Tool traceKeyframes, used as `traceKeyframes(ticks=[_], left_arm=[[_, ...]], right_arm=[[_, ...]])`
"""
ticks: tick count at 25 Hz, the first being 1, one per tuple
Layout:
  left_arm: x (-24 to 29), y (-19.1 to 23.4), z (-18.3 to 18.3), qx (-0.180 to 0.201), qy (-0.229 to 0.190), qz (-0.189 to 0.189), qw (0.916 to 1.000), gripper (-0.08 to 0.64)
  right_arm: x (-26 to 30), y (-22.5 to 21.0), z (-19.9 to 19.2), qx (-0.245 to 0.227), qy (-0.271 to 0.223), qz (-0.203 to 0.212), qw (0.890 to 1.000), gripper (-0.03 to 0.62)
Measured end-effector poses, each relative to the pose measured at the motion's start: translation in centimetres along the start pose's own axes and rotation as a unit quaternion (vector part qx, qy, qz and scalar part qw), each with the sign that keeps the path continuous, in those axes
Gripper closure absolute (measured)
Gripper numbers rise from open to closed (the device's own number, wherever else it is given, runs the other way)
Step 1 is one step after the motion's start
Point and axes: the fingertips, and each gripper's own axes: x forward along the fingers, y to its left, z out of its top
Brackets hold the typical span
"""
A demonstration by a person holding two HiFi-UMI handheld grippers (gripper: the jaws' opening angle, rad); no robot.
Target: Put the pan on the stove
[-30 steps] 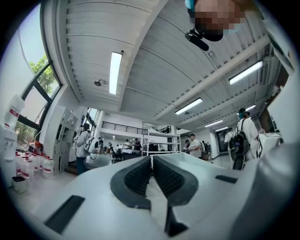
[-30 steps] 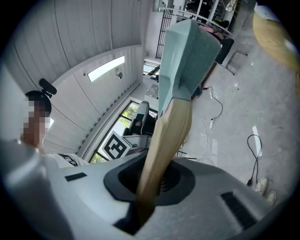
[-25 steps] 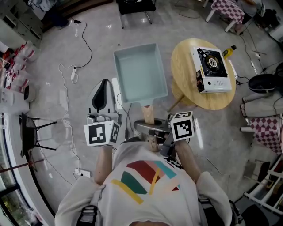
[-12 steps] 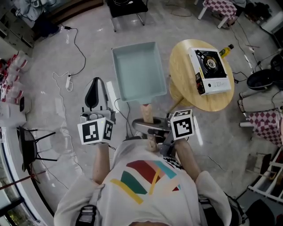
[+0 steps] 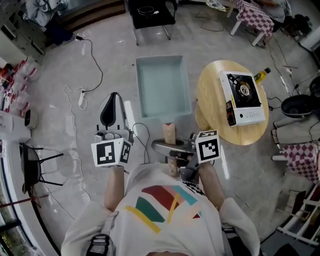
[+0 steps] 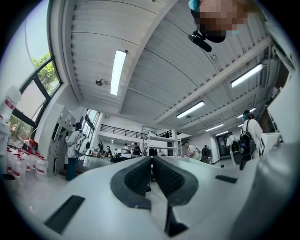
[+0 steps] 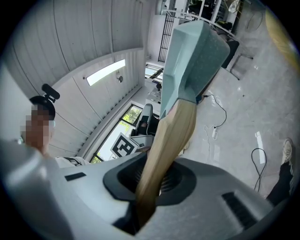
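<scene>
One pan (image 5: 163, 86), handle pinched in right gripper (image 7: 152, 187) jaws, which have just been easing open; left gripper (image 6: 151, 176) jaws pressed together, empty. Firm the grip, carry level to stove (image 5: 244, 97), frame right.

In the head view, a stretch of the wooden handle (image 5: 169, 132) of the pale blue-green square pan (image 5: 163, 87) is hidden under the upper jaw of the right gripper (image 5: 170, 148). In the right gripper view, the handle's lower end sinks out of sight in the dark gap between the pads. The yellow bottle (image 5: 261, 75) is partly hidden behind the white portable gas stove (image 5: 247, 112), whose side print is too small to read. The top edge cuts off the black chair (image 5: 150, 12). In the left gripper view, the far-off people (image 6: 74, 145) are too small to make out.
</scene>
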Motion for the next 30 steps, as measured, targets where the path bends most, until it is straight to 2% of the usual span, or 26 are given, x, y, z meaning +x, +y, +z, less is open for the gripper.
traceKeyframes(ticks=[9,17,23,30], left_arm=[[2.4,1.8,0.3,0.021,-0.014,0.016,0.9995,0.546],[7.8,4.3,-0.1,0.010,-0.022,0.031,0.9992,0.546],[14.7,4.3,0.3,-0.002,-0.027,0.021,0.9994,0.546],[26.4,2.7,1.9,0.019,-0.048,0.006,0.9987,0.546]], right_arm=[[1.3,-2.3,3.5,-0.038,0.031,0.000,0.999,0.554],[2.5,-4.0,8.2,-0.023,0.043,0.015,0.999,0.554],[1.7,-5.9,14.6,-0.012,0.047,0.006,0.999,0.554],[0.1,-9.0,25.0,-0.011,0.048,0.010,0.999,0.554]])
